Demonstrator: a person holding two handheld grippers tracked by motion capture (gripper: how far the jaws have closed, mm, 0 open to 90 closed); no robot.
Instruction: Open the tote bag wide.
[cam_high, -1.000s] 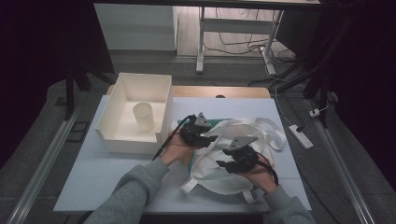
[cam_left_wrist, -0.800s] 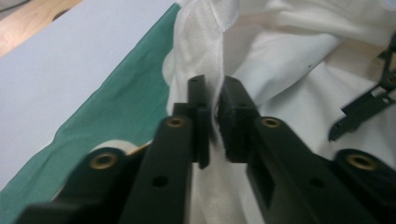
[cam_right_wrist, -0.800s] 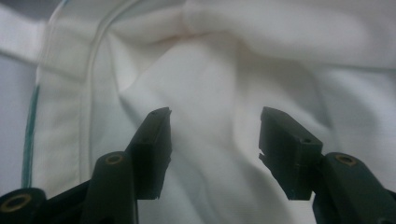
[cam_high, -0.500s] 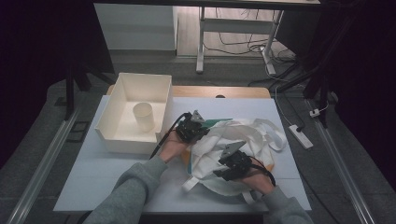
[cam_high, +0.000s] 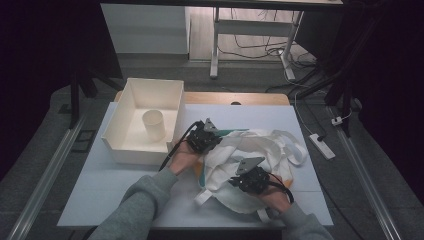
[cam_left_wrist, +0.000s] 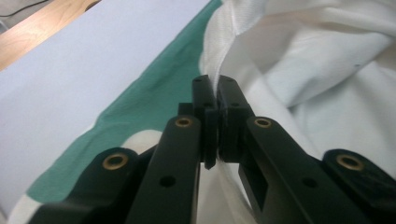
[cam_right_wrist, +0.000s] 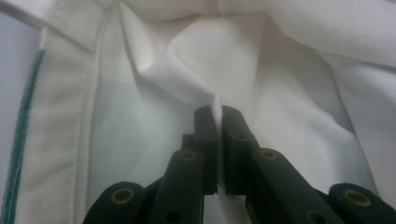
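Bag (cam_high: 250, 165) lies crumpled at centre-right of the bench (cam_high: 100, 195) in my high view, right of the box (cam_high: 145, 122); my left gripper (cam_high: 212, 145) sits at its upper-left edge, my right gripper (cam_high: 239, 181) lower down. Left gripper view: jaws just closed, pinching a white fold by the green trim (cam_left_wrist: 154, 100). Right gripper view: jaws just closed, clamping a fabric ridge.

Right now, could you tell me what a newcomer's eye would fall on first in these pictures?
Probably the crumpled white cloth bag with green trim, lying at the middle of the pale table. Both grippers are clamped on it: the left gripper pinches a fold near the green edge, the right gripper a ridge of white fabric. To the left stands an open cream box holding a cup.
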